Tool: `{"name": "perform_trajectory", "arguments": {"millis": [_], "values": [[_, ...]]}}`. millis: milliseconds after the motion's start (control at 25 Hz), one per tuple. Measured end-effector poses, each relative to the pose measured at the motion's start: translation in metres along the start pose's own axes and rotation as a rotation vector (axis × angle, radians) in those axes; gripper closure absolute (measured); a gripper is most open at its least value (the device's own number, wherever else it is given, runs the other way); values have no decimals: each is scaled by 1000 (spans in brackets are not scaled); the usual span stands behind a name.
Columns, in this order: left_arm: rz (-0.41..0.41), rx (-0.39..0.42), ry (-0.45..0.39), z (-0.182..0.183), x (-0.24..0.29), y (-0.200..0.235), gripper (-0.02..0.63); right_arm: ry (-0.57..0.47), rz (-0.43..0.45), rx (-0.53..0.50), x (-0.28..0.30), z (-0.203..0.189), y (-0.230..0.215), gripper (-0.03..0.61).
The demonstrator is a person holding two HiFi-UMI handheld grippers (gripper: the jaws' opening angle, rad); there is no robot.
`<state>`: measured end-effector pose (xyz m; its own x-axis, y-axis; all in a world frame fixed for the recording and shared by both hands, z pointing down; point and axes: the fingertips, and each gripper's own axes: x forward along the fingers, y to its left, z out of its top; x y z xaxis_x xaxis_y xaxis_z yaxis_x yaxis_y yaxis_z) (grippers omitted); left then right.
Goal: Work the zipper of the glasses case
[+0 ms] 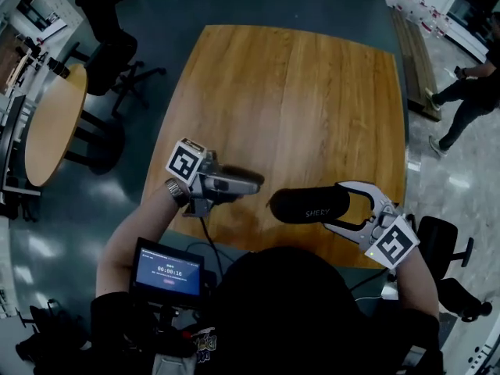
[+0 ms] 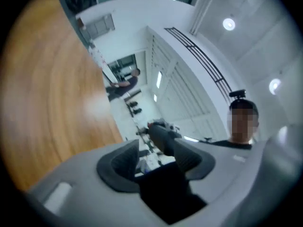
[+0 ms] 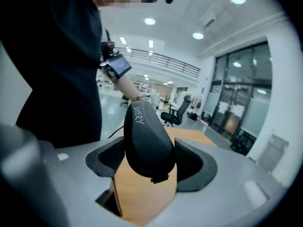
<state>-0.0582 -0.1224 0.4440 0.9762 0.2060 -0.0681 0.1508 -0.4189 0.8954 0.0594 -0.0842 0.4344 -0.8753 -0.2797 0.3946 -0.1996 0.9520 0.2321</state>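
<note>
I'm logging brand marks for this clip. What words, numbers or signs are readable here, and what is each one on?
"SHERY": pale letters on the black glasses case, also legible in the right gripper view.
Timer-like digits on the small screen near the person's left arm: too small to read surely.
Left cube and right cube: square marker patterns only, no letters.

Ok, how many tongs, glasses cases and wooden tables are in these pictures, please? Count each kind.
Tongs: 2 (left tongs, right tongs)
Glasses case: 1
Wooden tables: 2 (rectangular table, round table)
Total: 5
</note>
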Motion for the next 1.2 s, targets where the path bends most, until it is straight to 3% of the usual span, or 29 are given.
{"name": "perform_trajectory", "arguments": {"millis": [120,200,240,320,400,520,600,800,1200], "values": [[265,198,-251,23,-42,24,475,14,-159,223,6,-47,-27,250],[367,311,-385,24,-49,22,609,51,-207,281,28,-81,-36,251],[396,339,-425,19,-46,21,612,62,-216,297,43,-98,-38,252],[449,363,-466,2,-32,25,612,109,-212,337,74,-135,-40,252],[567,387,-489,-17,-22,41,612,186,-200,384,99,-176,-40,252],[770,446,-416,-49,-12,64,612,273,-179,436,125,-218,-42,251],[768,441,-378,-65,-9,61,612,310,-164,440,138,-225,-44,252],[759,351,-425,-87,-31,57,612,382,-113,371,155,-244,-52,251],[722,325,-402,-102,-25,56,612,434,-76,360,164,-264,-45,239]]}}
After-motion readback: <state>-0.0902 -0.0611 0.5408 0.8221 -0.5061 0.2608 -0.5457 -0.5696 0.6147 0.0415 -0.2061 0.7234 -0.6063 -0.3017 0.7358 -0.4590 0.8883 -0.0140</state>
